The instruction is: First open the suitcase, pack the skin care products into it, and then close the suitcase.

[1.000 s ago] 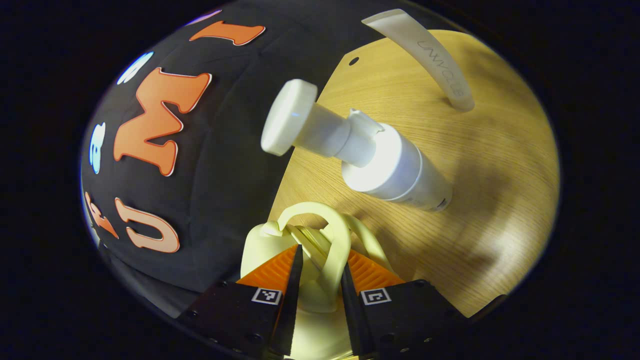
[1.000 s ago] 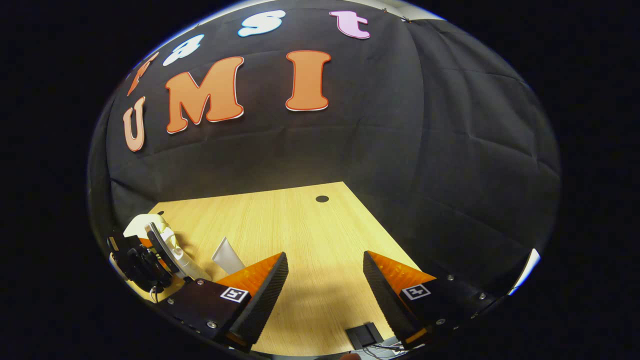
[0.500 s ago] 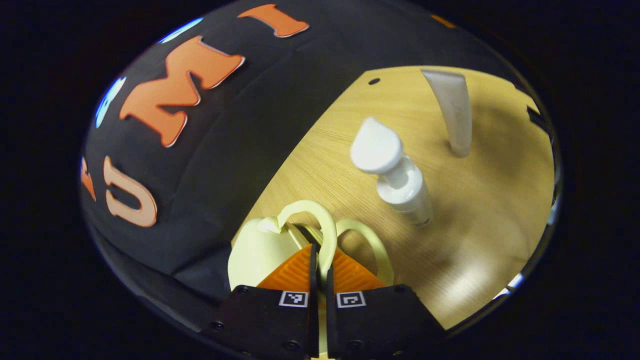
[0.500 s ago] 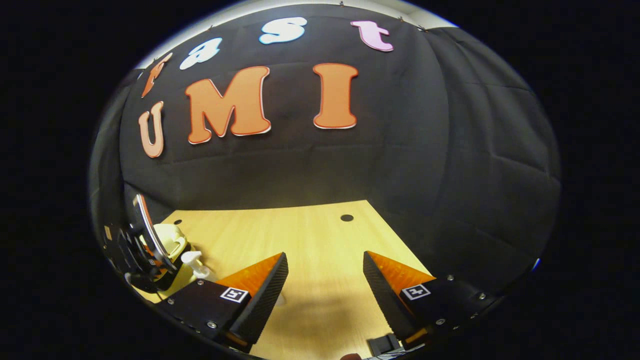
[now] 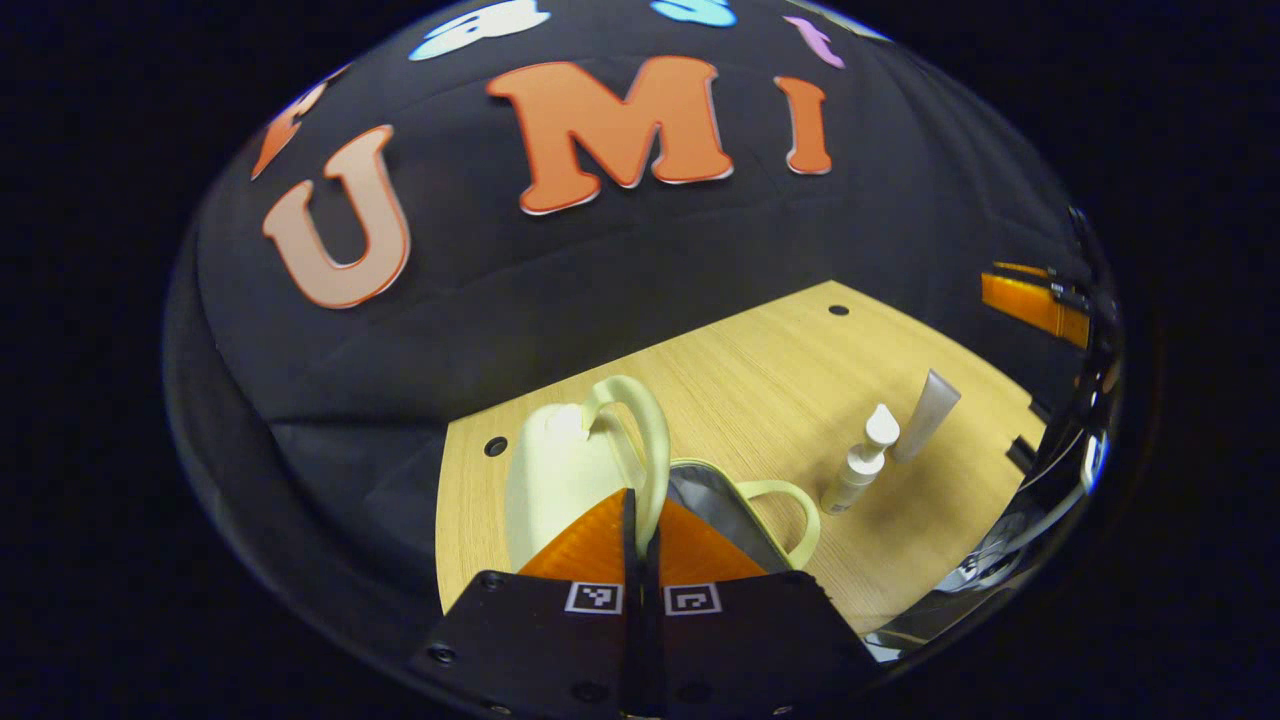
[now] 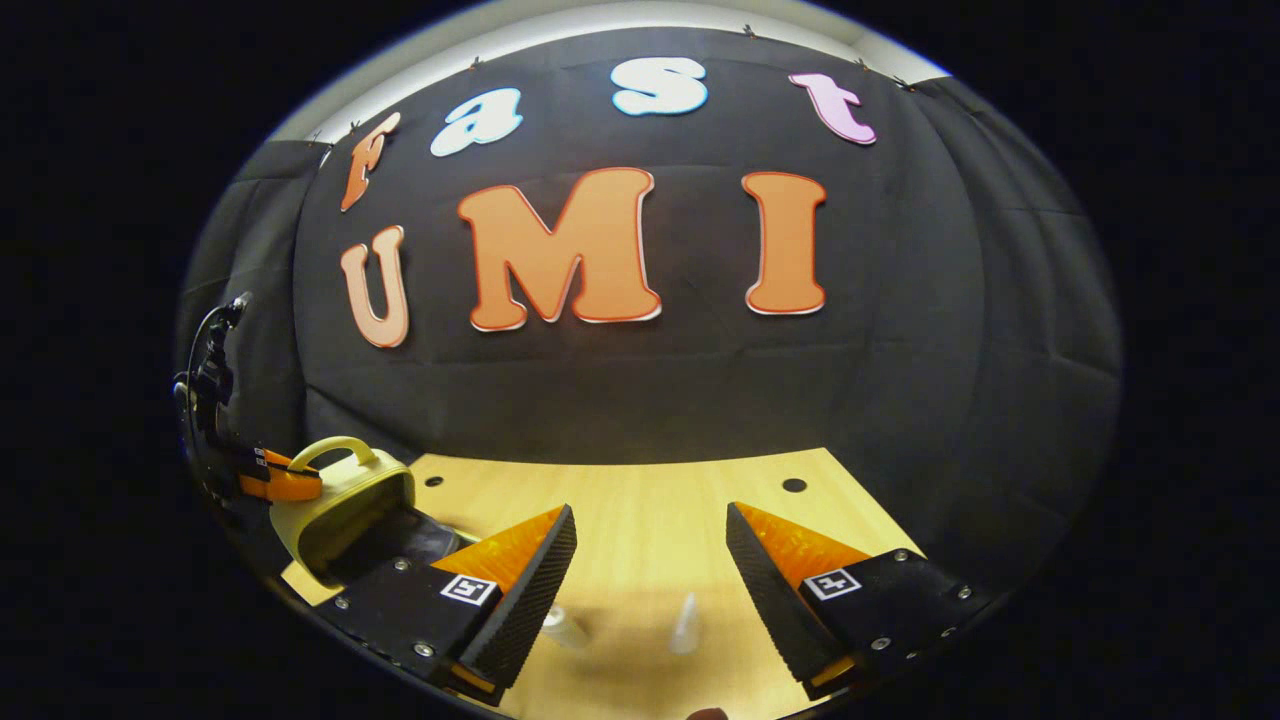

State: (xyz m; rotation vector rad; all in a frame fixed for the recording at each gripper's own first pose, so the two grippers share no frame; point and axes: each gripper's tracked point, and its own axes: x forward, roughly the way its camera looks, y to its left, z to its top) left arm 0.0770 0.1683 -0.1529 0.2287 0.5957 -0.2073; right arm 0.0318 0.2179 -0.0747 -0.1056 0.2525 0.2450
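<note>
The left gripper pinches the pale yellow handle of the suitcase lid, both fingers pressed on it, holding the lid raised over the wooden table. The right gripper hangs with fingers spread wide, touching nothing. A pump bottle and a tube stand beside the suitcase; their labels are too small to read.

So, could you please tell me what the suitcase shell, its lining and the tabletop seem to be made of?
Suitcase: pale yellow, smooth, softly glossy, keeps its moulded shape, so likely hard plastic.
Lining: grey, creased with a slight sheen, probably thin fabric.
Tabletop: light wood grain, matte; whether veneer or laminate is unclear.
</note>
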